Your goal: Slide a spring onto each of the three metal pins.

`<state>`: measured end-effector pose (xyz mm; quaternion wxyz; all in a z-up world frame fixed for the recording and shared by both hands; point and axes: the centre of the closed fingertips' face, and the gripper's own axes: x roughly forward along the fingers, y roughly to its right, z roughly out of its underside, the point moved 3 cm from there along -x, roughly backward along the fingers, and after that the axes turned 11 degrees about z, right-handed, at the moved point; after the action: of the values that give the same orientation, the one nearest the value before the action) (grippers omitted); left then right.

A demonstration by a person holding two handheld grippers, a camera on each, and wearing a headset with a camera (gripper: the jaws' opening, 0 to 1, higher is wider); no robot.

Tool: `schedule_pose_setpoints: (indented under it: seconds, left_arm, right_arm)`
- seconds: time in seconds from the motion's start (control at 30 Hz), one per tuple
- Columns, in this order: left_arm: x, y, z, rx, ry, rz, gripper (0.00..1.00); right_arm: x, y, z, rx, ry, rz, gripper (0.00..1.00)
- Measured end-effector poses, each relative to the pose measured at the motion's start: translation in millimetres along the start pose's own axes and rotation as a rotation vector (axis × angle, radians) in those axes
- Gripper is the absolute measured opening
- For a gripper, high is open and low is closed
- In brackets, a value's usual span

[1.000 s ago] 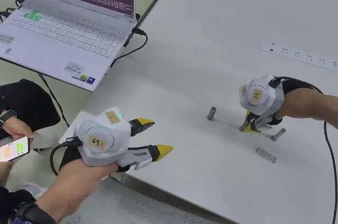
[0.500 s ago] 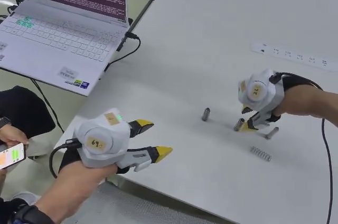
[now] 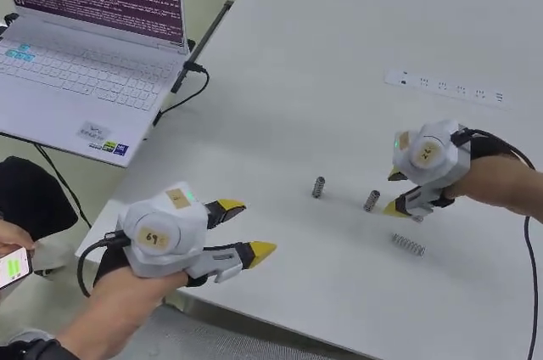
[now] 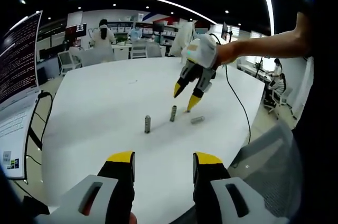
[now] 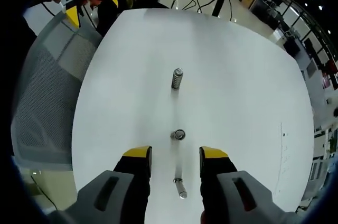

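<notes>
On the white table (image 3: 322, 63), two of the metal pins stand upright, each wrapped in a coil, with their long axes vertical: the left upright pin (image 3: 318, 187) stands in open table, and the right upright pin (image 3: 372, 200) stands just beside the lower yellow tip of the right gripper (image 3: 395, 193). From the right gripper view that nearer pin is seen almost end-on, its round top facing the camera just ahead of the jaws, and the farther one rises beyond it on nearly the same line. The right gripper is released. Its jaws stand apart with nothing between the pads, and it hangs over the bare pin (image 5: 180, 187). That pin lies flat on the table in the gap, its long axis running roughly along the jaws and touching neither. The loose spring (image 3: 408, 244) lies on its side near the table's front edge, close to the right gripper. Its long axis is level and slants from upper left to lower right in the head view. The left gripper (image 3: 246, 226) is held at the table's near-left edge, well apart from the pins. Its jaws are spread and empty, pointing toward them. A laptop (image 3: 76, 80) sits off to the left, and a power strip (image 3: 450, 88) lies farther back.
</notes>
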<state>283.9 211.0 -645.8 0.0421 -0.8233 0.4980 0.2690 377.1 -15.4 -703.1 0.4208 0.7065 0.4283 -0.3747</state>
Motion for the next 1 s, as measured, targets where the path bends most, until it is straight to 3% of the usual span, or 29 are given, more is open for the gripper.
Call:
schedule_pose_setpoints:
  seconds: [0.53, 0.77, 1.0]
  left_arm:
    - [3.7, 5.4, -1.4, -0.004, 0.001, 0.015, 0.38]
    - [4.7, 7.7, -2.6, 0.002, 0.002, 0.020, 0.38]
    - [5.5, 9.5, -4.0, 0.005, 0.004, 0.024, 0.38]
  right_arm:
    - [-13.1, -16.6, 6.2, 0.319, 0.160, 0.070, 0.36]
    - [-18.0, -19.2, 11.5, 0.350, 0.173, 0.098, 0.36]
    - [-29.5, -20.3, 10.0, 0.413, 0.228, 0.147, 0.36]
